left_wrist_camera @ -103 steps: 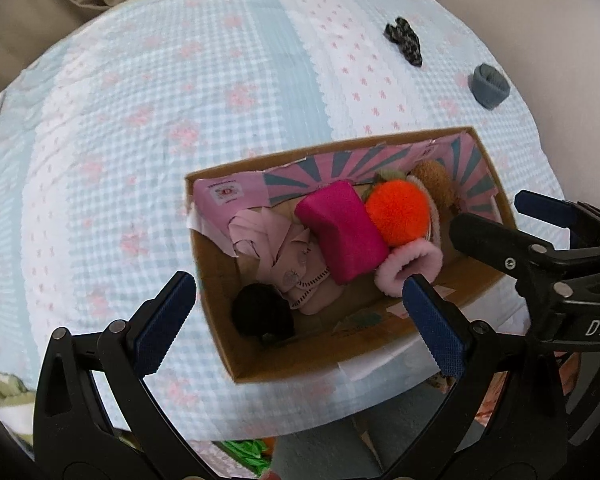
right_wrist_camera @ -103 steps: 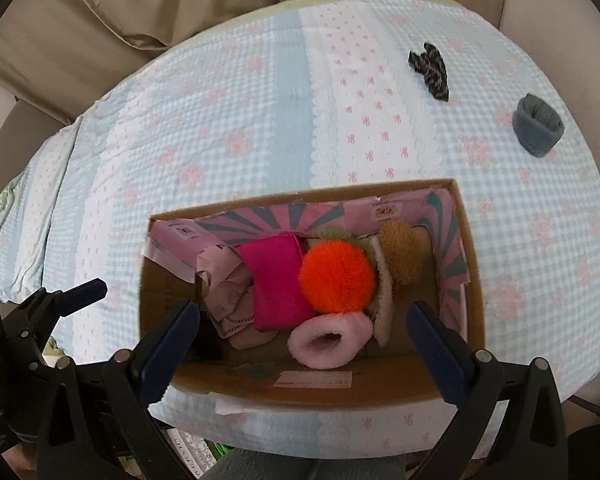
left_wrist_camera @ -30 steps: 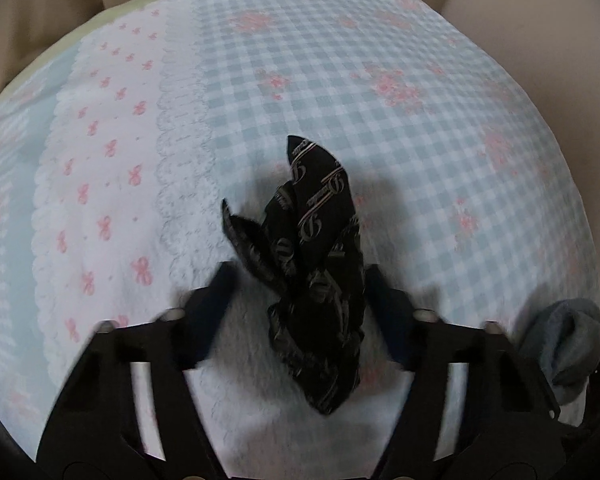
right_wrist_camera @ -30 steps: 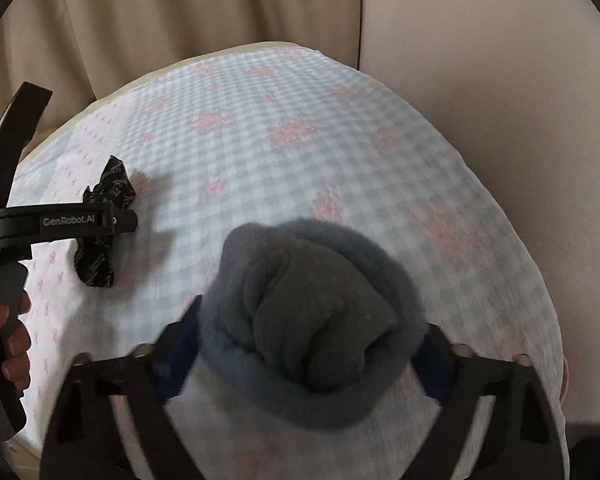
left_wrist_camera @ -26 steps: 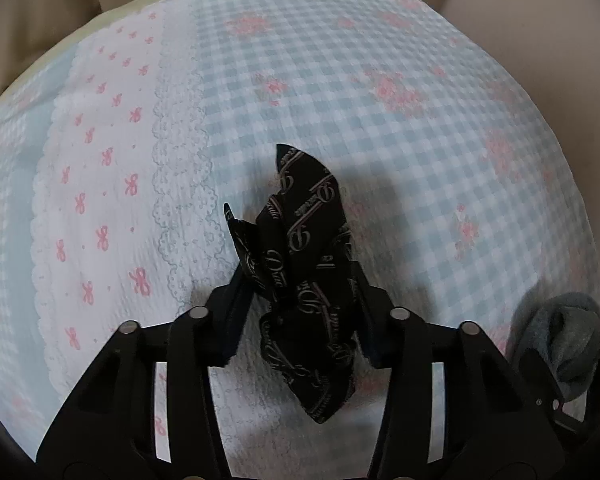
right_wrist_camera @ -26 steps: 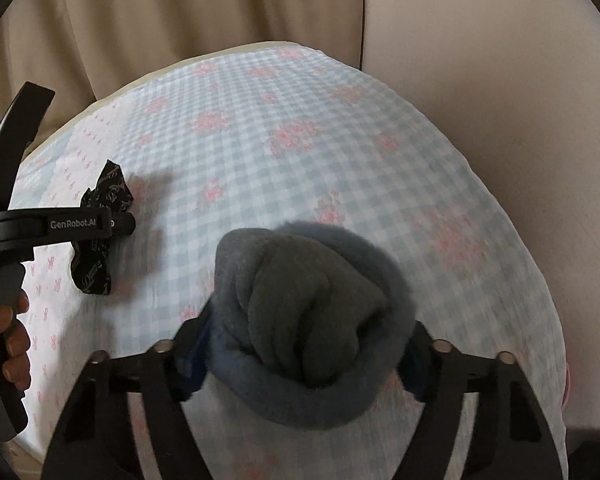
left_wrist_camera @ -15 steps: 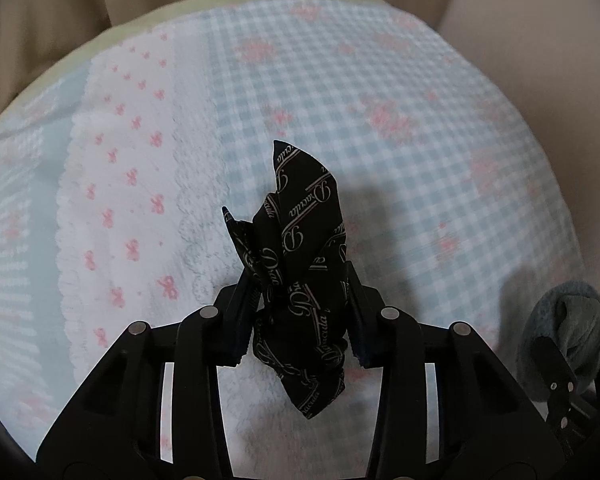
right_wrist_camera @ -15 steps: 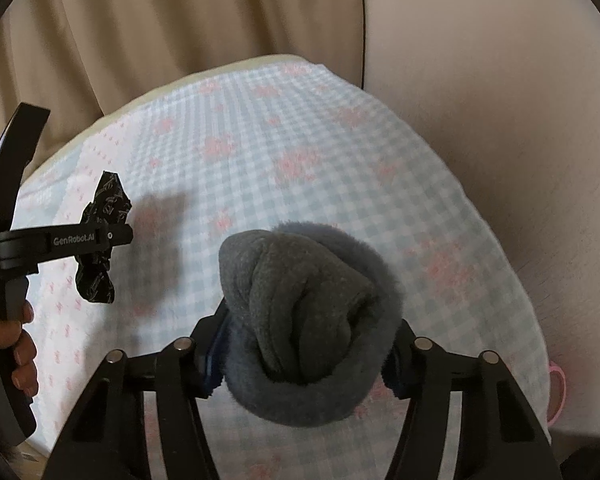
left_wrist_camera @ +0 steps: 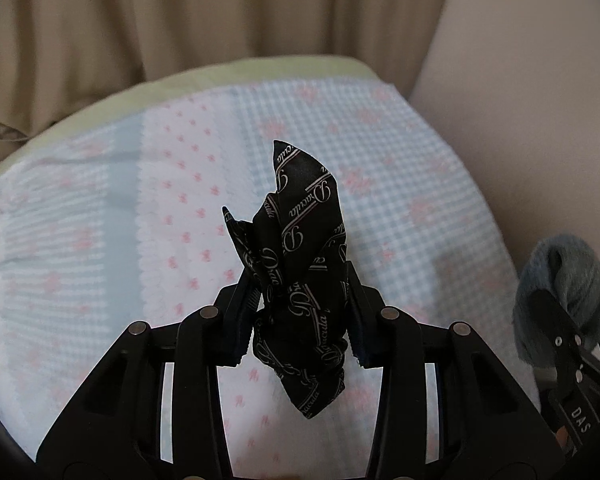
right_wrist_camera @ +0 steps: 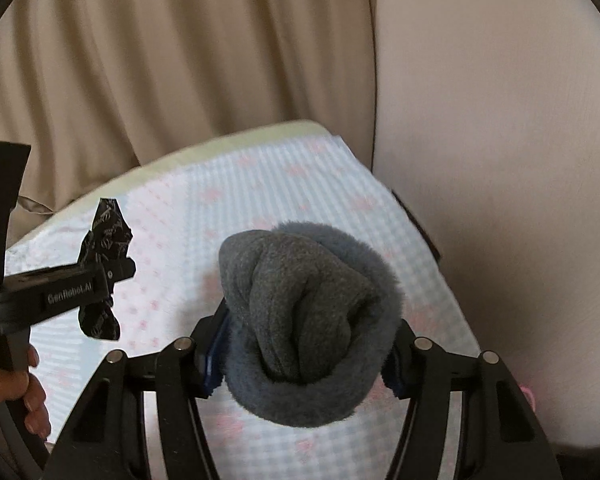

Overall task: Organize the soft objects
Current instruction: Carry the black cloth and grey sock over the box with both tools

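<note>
My left gripper (left_wrist_camera: 302,312) is shut on a black patterned cloth (left_wrist_camera: 304,248) and holds it lifted above the checked tablecloth (left_wrist_camera: 380,152). The cloth also shows in the right wrist view (right_wrist_camera: 104,248), at the left. My right gripper (right_wrist_camera: 304,356) is shut on a rolled grey fleece sock (right_wrist_camera: 308,320), also lifted off the cloth. The sock shows in the left wrist view (left_wrist_camera: 568,280) at the far right edge. The cardboard box is out of view.
A beige curtain (right_wrist_camera: 160,60) hangs behind the table and a pale wall (right_wrist_camera: 500,120) stands at the right. The table's far edge (left_wrist_camera: 240,68) lies just beyond the grippers. A hand (right_wrist_camera: 16,392) holds the left gripper.
Both grippers closed on their items and lifted them off the tablecloth. The views tilted up, so more curtain and wall show now.
</note>
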Available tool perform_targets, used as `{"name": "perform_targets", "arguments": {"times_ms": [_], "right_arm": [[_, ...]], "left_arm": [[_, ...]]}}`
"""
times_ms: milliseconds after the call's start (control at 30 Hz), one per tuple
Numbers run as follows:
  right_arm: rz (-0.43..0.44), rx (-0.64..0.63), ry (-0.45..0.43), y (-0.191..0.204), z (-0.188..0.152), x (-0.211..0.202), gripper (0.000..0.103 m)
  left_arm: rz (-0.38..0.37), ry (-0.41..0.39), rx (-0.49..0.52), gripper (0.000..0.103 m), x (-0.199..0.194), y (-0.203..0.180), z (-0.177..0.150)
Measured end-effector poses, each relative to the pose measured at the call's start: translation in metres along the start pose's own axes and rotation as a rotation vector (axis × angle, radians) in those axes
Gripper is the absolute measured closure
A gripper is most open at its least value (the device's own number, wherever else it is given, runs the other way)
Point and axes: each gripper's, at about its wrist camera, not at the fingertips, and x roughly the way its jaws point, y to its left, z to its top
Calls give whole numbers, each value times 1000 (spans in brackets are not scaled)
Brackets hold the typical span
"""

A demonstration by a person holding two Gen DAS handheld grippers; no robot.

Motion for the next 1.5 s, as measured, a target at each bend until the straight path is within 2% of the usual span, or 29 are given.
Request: {"name": "perform_targets", "arguments": {"times_ms": [167,333,533,700,867,1100,1267,1500], "right_arm": [[27,-35,-43,26,15,-56,46],[62,-78,-66,60,15,-115,46],[134,-122,-33,110,-14,-173,46],[196,-157,14,149,-50,-196,46],[251,-182,82,186,-94,-206,46],[263,-217,193,219,-147,-197,46],[247,-221,262,228,-179,-182,46],[206,-237,328,224,-203,-155,46]], "left_arm": [[-6,-47,-23,68,-72,14,-10],[-12,-69,-49,68,-144,42,-35],[16,-95,-68,68,-223,82,-86],[49,-84,-109,68,-266,125,-140],[82,-55,-145,68,-288,161,-197],[91,19,-189,68,-293,199,-268],[79,98,-197,68,-269,212,-305],[64,175,-193,68,-224,207,-324]]}}
